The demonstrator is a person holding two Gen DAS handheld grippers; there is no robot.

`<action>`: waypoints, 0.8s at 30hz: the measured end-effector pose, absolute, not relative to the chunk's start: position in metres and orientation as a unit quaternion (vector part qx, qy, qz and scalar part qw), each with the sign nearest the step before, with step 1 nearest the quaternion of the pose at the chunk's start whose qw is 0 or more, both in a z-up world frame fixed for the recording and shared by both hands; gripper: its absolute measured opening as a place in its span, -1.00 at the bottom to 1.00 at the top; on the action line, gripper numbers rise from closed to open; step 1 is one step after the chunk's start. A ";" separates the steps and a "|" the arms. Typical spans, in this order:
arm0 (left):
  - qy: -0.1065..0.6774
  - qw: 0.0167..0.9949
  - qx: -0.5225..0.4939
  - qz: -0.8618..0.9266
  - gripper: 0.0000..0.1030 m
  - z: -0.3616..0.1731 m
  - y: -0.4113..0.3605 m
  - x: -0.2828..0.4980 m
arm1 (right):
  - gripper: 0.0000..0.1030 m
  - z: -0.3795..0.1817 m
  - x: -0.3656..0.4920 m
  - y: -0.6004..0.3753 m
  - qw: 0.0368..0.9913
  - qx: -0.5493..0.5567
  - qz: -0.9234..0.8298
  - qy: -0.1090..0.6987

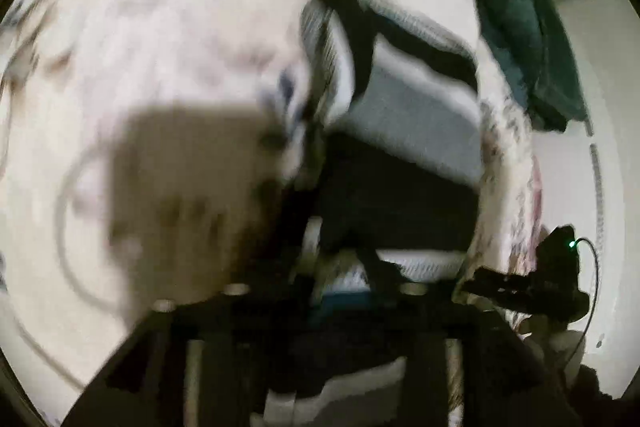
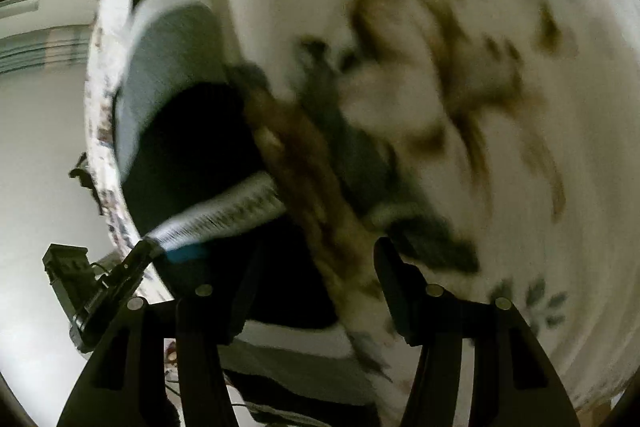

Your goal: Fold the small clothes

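Black, grey and white striped garment (image 1: 404, 131) lies blurred, crumpled.

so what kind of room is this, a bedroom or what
Probably a bedroom, though the views are blurred. The striped garment lies on a white floral sheet that looks like bedding, a dark garment hangs against a plain white wall, and the right gripper is open.

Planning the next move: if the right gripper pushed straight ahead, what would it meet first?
Probably the black, grey and white striped garment, lying between the right gripper's open fingers on the floral white bedsheet. Blur makes depth uncertain.
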State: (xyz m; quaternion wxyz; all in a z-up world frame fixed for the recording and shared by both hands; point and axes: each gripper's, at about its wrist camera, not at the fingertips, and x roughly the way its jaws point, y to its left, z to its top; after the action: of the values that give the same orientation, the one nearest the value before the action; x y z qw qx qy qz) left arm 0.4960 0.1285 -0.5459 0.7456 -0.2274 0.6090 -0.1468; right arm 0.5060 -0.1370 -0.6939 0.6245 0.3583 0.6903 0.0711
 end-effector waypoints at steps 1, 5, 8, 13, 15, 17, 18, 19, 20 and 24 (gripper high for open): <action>0.601 0.753 -0.227 -0.143 0.17 -0.544 0.129 0.509 | 0.15 -0.691 0.514 -0.139 0.628 0.360 0.076 0.686; 0.589 0.758 -0.246 -0.138 0.18 -0.556 0.128 0.575 | 0.15 -0.682 0.547 -0.143 0.644 0.354 0.089 0.673; 0.592 0.734 -0.299 -0.142 0.18 -0.582 0.121 0.623 | 0.15 -0.683 0.566 -0.141 0.653 0.338 0.083 0.673; 0.556 0.729 -0.349 -0.194 -0.63 -0.588 0.104 0.653 | 0.15 -0.696 0.576 -0.137 0.643 0.344 0.070 0.681; 0.535 0.726 -0.372 -0.219 -0.63 -0.585 0.104 0.652 | 0.15 -0.701 0.575 -0.139 0.642 0.346 0.068 0.680; 0.551 0.723 -0.368 -0.196 -0.62 -0.596 0.119 0.653 | 0.15 -0.704 0.573 -0.143 0.640 0.347 0.066 0.683; 0.565 0.723 -0.353 -0.185 -0.60 -0.602 0.125 0.653 | 0.15 -0.706 0.571 -0.150 0.638 0.345 0.065 0.685; 0.577 0.716 -0.350 -0.177 -0.49 -0.610 0.133 0.651 | 0.15 -0.707 0.568 -0.154 0.637 0.346 0.062 0.686; 0.582 0.705 -0.363 -0.180 -0.37 -0.612 0.141 0.647 | 0.15 -0.706 0.563 -0.155 0.635 0.347 0.060 0.687; 0.574 0.699 -0.385 -0.185 0.11 -0.589 0.154 0.621 | 0.15 -0.704 0.539 -0.170 0.617 0.361 0.057 0.697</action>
State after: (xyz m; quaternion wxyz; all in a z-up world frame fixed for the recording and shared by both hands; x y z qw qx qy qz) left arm 0.6206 0.1538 -0.5888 0.6988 -0.3849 0.5738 -0.1852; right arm 0.5388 -0.1697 -0.7043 0.6171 0.3609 0.6968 0.0574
